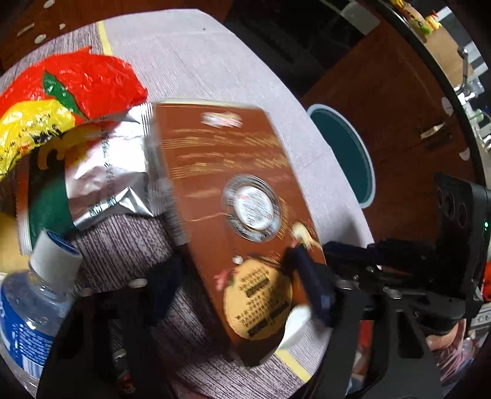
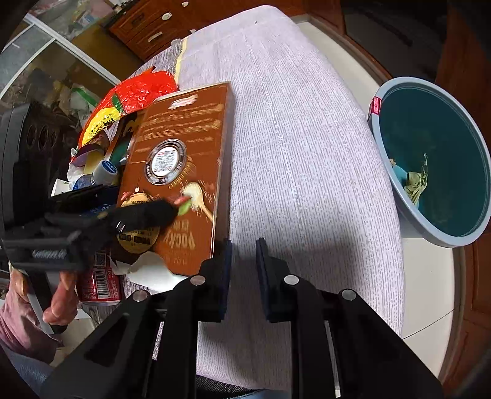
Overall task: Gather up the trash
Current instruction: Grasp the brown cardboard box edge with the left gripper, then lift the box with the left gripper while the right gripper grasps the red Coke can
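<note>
A grey-white woven tablecloth with a pale yellow stripe (image 2: 307, 153) covers the table. Beyond the table stands a brown wooden chest of drawers with pale round knobs (image 2: 147, 27). At the far left is a sliding glass door with a pale frame (image 2: 40, 58). The floor is a pale smooth tile (image 2: 429, 291), and next to it stands a reddish-brown wooden cabinet panel (image 1: 383, 107). Daylight falls on the cloth.
</note>
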